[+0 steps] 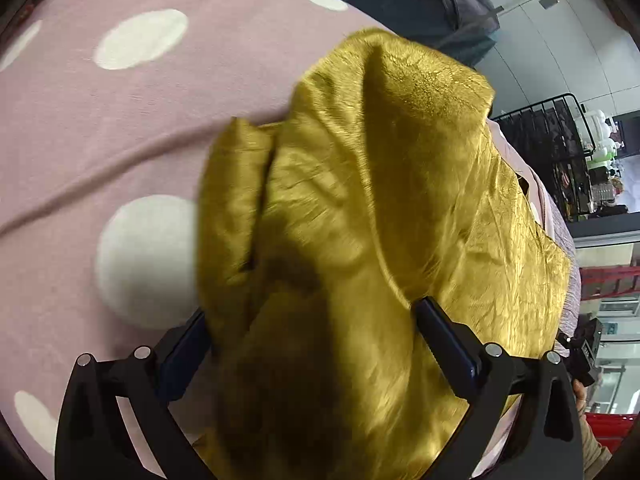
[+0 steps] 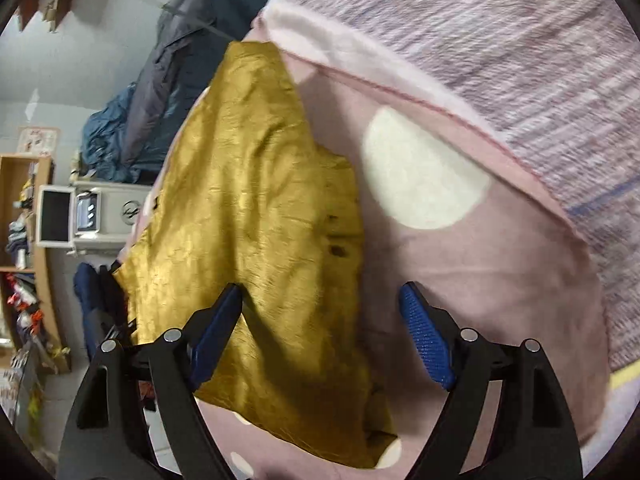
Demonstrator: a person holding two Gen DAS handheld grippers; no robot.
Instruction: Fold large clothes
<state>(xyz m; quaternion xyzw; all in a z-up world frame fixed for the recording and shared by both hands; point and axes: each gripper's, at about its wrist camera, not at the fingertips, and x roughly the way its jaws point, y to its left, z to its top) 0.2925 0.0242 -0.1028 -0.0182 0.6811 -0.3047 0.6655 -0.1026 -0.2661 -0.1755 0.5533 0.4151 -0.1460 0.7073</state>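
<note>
Mid-fold: your left gripper (image 1: 310, 320) and right gripper (image 2: 320, 304) both gape, empty, over the gold garment (image 2: 256, 208); next, pinch an edge.

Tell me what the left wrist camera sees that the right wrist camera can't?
Only the left wrist view shows a black wire rack and the mustard-yellow garment bunched up between the left gripper's open jaws. Only the right wrist view shows a wooden shelf and a striped lilac blanket. Both show the garment and the pink polka-dot blanket.
</note>
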